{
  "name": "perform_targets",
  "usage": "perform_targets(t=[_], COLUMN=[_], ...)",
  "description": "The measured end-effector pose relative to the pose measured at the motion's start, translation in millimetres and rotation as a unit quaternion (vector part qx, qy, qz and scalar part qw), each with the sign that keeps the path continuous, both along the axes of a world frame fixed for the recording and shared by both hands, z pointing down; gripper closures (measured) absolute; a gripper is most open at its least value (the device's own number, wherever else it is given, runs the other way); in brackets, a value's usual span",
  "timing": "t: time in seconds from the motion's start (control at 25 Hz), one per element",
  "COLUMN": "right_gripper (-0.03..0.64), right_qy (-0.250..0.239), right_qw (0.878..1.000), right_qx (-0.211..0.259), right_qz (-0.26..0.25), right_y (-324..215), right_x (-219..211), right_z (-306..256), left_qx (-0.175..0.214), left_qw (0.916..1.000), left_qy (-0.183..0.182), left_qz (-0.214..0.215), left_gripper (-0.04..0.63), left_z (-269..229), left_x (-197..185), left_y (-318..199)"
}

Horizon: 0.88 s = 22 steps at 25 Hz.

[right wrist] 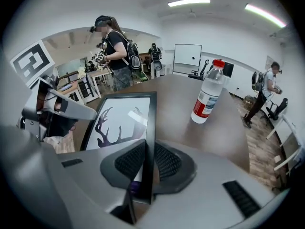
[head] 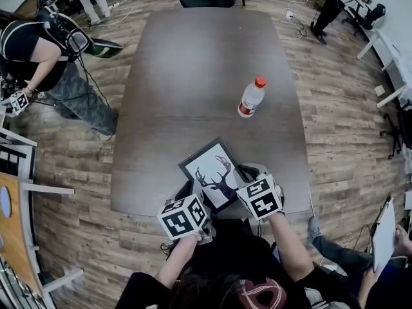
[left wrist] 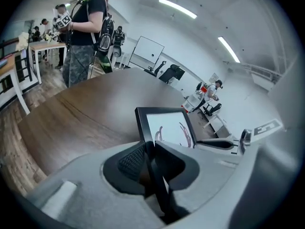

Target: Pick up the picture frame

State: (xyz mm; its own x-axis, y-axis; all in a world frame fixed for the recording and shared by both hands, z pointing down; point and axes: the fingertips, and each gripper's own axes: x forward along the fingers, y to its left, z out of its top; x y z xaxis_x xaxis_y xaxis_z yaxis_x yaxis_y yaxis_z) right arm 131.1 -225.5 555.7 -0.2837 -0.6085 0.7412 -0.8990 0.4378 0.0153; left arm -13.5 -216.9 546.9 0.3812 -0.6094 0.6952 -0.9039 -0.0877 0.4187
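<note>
Broad dark-brown matte wooden table (head: pixel 193 69) with rounded corners: fills the middle of the head view and serves as the flat bed for everything else.

At 6 o'clock on it, right by the near edge: black rectangular picture frame (head: pixel 209 166), thin rigid moulding around a glossy white print of a dark antlered deer head. Sits tilted, far corner towards 12 o'clock, near side seemingly raised off the wood. Gripped from two sides, probably to stop the flat, light panel from swinging or twisting.

Left gripper (head: pixel 187 190), grey moulded plastic under a black-and-white marker cube: clenched on the frame's edge at 7 o'clock, moulding pinched edge-on between the jaws. Right gripper (head: pixel 244 174), same build: clamped on the opposite edge at 4 o'clock, slim black rim sandwiched likewise. Both angled downward and inward, a sensible approach to so narrow a rim.

Clear plastic bottle (head: pixel 251 98) with red cap and red-and-white label: stands upright at 1 o'clock from the frame, well apart, out of the way of any lift.

Black cross-hatched rubber pads (right wrist: pixel 128 160): pressed flat against the rim from both faces, textured most likely to bite on smooth lacquer.
</note>
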Motion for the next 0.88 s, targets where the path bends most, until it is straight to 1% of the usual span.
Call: perform_targets(t=[0.16, 0.32, 0.56, 0.88], right_gripper=[0.548, 0.546, 0.546, 0.546], right_qy=[-0.010, -0.017, -0.018, -0.020], right_qw=[0.999, 0.998, 0.994, 0.987], right_qx=[0.025, 0.049, 0.092, 0.135], right_qz=[0.019, 0.039, 0.059, 0.080], right_y=[-5, -8, -12, -15], right_x=[4, 9, 17, 27], right_z=[-19, -42, -72, -107], left_qx=[0.044, 0.084, 0.138, 0.194], left_qw=[0.9988, 0.9957, 0.9890, 0.9784], left_qy=[-0.012, -0.018, -0.019, -0.021], left_qz=[0.018, 0.032, 0.050, 0.066], left_gripper=[0.526, 0.526, 0.526, 0.526], left_z=[-22, -46, -78, -115], left_x=[5, 10, 18, 28], left_y=[-10, -18, -27, -35])
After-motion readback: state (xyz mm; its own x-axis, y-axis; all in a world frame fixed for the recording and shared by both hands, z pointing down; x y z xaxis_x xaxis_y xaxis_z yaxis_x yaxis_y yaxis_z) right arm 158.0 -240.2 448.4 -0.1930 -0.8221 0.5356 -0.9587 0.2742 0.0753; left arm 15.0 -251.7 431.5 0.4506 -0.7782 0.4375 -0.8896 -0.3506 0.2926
